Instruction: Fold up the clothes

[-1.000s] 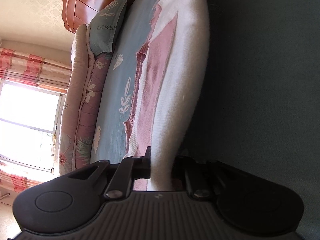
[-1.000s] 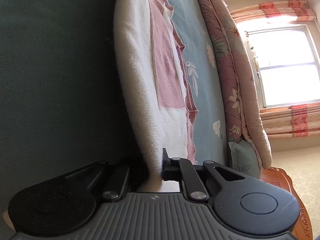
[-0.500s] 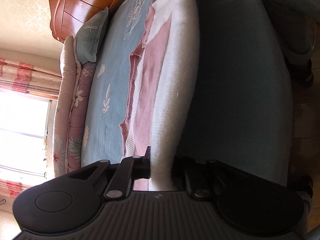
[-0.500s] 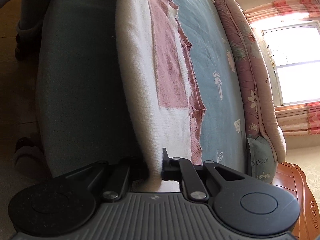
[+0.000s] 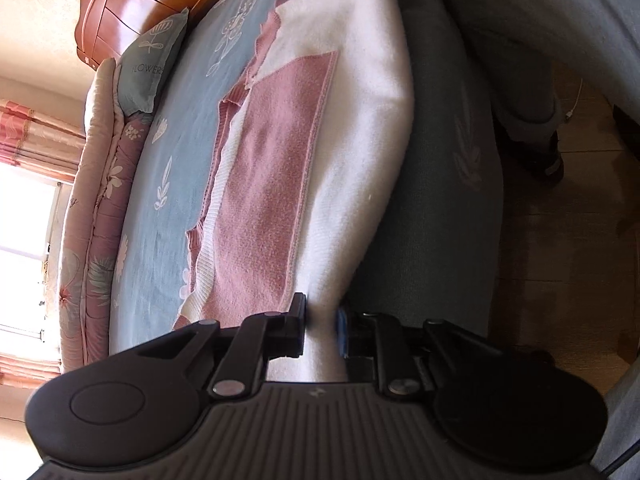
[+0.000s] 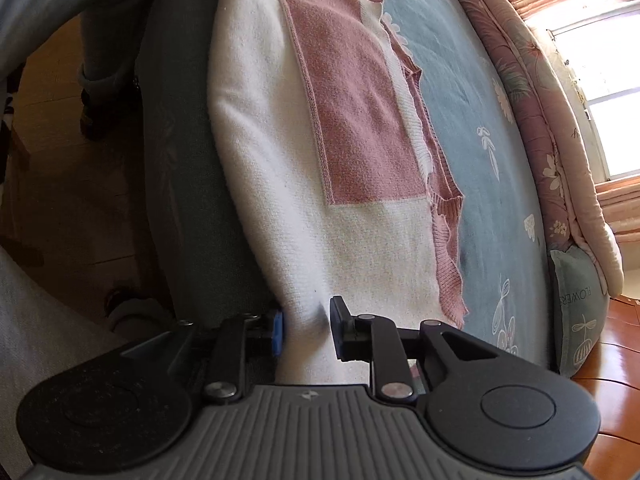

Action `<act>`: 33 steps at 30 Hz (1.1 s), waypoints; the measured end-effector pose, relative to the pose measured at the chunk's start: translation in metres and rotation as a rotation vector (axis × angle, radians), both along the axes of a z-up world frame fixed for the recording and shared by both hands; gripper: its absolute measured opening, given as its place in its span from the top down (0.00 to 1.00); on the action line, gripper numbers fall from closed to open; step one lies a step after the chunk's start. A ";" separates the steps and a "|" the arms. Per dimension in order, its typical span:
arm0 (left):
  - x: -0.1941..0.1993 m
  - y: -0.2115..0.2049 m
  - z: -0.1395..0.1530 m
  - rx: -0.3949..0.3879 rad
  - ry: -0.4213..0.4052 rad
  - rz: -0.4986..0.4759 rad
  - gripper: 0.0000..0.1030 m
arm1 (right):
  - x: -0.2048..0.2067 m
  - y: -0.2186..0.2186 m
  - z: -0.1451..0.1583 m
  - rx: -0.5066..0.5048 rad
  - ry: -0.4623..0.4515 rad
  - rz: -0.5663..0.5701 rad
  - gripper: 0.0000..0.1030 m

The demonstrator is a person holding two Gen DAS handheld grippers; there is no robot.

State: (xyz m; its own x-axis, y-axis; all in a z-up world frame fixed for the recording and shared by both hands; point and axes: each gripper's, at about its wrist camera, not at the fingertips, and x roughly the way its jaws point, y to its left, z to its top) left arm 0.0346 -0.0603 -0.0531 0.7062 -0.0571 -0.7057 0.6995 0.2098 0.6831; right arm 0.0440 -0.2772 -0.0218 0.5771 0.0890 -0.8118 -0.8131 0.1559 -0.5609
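Now your left gripper has just been easing its jaws apart, the white edge of the sweater between them; whether the pads press on it you cannot tell. The sweater lies along the near edge of the bed, pink panel up, one fold seemingly made and more likely left. Your right gripper has also just been opening, a gap showing on one side of the cloth. Around: a pillow, a rolled quilt, the headboard and, by the bed's side, a person's legs. Nothing blocks the sweater.
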 end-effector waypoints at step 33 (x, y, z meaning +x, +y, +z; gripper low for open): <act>0.121 0.098 0.053 -0.803 0.313 0.637 0.54 | 0.071 -0.051 0.016 0.697 0.123 -0.560 0.24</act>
